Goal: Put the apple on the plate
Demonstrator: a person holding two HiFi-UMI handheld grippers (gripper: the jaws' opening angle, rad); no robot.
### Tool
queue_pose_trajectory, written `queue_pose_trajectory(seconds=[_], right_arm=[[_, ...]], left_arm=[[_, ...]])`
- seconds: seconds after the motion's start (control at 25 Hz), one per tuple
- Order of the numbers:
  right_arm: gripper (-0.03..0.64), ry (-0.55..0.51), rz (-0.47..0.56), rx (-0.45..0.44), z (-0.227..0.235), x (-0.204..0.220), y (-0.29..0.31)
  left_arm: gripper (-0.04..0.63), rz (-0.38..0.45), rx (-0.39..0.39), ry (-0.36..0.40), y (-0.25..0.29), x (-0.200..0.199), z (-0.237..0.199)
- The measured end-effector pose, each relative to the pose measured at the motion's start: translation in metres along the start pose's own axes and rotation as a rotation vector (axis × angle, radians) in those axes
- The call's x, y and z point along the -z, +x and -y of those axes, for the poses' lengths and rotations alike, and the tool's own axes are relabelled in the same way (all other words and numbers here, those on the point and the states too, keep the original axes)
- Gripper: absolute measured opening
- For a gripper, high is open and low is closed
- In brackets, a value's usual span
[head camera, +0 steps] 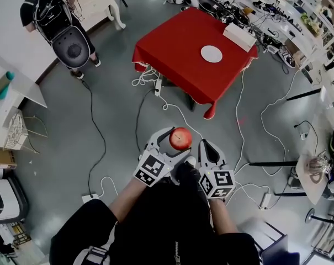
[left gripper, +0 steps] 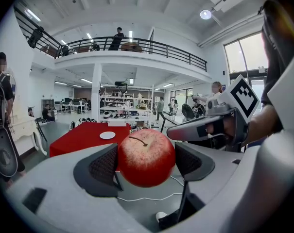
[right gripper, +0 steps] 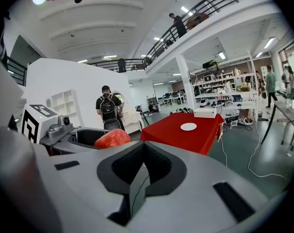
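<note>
A red apple [head camera: 180, 138] is held between the pads of my left gripper [head camera: 175, 140], which is shut on it at chest height above the floor. In the left gripper view the apple [left gripper: 146, 157] fills the gap between both pads, stem up. My right gripper [head camera: 202, 149] sits just to the right of it, jaws shut with nothing between them [right gripper: 139, 171]; from there the apple [right gripper: 112, 139] shows to the left. A small white plate [head camera: 211, 53] lies on the red-clothed table [head camera: 178, 48] some way ahead, also seen as the plate [left gripper: 107, 135] and the plate [right gripper: 188, 126].
A white box [head camera: 239, 36] rests on the table's far right corner. Cables [head camera: 167, 106] and power strips trail over the grey floor between me and the table. A person with a backpack [head camera: 55, 10] stands at the left. Cluttered benches [head camera: 277, 15] line the right side.
</note>
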State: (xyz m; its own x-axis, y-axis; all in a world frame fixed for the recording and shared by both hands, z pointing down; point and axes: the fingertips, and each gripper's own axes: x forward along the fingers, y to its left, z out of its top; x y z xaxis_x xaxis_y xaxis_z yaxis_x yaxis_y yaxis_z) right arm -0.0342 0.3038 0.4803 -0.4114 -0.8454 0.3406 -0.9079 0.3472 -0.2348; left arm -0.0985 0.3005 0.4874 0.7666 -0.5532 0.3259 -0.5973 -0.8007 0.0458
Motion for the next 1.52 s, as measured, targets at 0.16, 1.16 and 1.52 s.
queue_pose_trajectory(seconds=[0.16, 1.16, 1.52], right_arm=[[0.009, 0.001, -0.006, -0.009, 0.007, -0.005, 0.01], [0.009, -0.009, -0.005, -0.089, 0.099, -0.065, 0.069], [0.009, -0.004, -0.007, -0.08, 0.158, -0.074, 0.062]], left_arm=[[0.37, -0.004, -0.008, -0.004, 0.01, -0.003, -0.008], [0.37, -0.022, -0.088, -0.02, 0.11, -0.05, -0.049], [0.37, -0.035, -0.085, -0.001, 0.163, -0.067, -0.04]])
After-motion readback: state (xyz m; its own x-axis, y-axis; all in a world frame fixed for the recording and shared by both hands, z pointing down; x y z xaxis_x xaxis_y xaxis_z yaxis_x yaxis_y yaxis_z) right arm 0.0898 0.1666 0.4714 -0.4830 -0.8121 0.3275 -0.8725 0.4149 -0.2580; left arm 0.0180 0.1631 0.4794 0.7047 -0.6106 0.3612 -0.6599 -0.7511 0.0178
